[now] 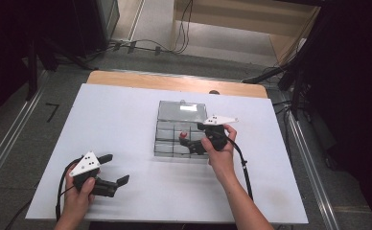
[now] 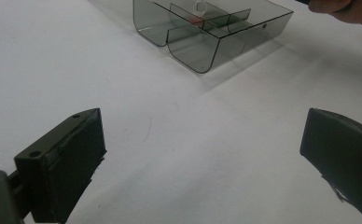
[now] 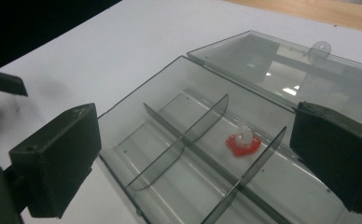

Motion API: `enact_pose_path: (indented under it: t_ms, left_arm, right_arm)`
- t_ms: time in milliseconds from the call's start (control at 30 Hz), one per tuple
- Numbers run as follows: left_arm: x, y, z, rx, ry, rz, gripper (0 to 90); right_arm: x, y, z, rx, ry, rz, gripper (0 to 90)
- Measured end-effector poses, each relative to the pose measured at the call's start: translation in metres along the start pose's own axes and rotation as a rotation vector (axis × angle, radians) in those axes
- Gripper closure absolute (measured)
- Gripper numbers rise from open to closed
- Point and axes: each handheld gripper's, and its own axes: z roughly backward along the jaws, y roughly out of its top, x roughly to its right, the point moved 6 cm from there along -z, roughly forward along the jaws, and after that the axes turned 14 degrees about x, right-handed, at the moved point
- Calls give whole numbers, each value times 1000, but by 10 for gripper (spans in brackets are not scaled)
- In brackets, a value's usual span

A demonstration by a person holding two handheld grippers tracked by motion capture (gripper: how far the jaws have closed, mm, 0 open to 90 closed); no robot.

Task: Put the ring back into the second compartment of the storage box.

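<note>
One clear divided box, lid open, is seen on the white table, and one small red-and-white piece lies in one of its compartments. The right gripper is held over the box with fingers spread wide and empty, the piece between and just beyond them. The left gripper, likewise wide open and empty, is kept well apart, the box far ahead of its fingers.

Your left gripper and right gripper are black with blocky jaws, dotted three-cornered plates and trailing black cables.
</note>
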Motion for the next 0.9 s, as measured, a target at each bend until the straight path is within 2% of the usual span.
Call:
enact_pose_path:
  t_ms: [233,500,600,900]
  left_arm:
    - [0,0,0,-3,-2,4,0]
    - [0,0,0,-3,-4,3,0]
    - [0,0,0,-4,-5,3,0]
    - [0,0,0,-5,-8,2,0]
  right_arm:
    - [-10,-7,14,13,20,33,0]
    - [-14,-17,32,27,26,49,0]
    - [-12,-21,38,29,17,55,0]
    - [-3,-32,61,57,5,27,0]
